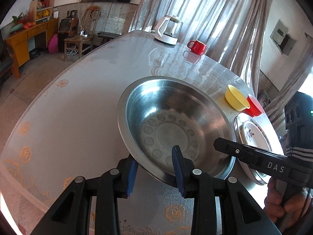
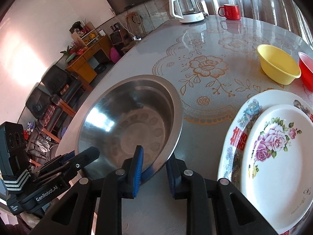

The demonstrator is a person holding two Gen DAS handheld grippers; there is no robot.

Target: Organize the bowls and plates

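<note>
A wide steel basin [image 1: 170, 117] [image 2: 127, 117] hangs tilted over the table, carried at its near rim by both grippers. My left gripper [image 1: 154, 171] is shut on the rim, one blue pad inside the basin and one outside. My right gripper [image 2: 153, 171] grips the rim the same way further right. A small flowered plate [image 2: 277, 156] lies on a larger patterned plate [image 2: 244, 121] to the right of the basin; both plates [image 1: 252, 133] show in the left wrist view too. Beyond them sit a yellow bowl [image 2: 277, 66] [image 1: 235, 98] and a red bowl [image 2: 307, 68] [image 1: 255, 105].
The round table [image 2: 205, 64] has a glossy lace-patterned cover. A white glass kettle [image 2: 185, 7] and a red mug [image 2: 230, 11] stand at its far edge. A hand [image 1: 277, 201] holds the right gripper's handle. Chairs and a wooden cabinet stand beyond the table's left side.
</note>
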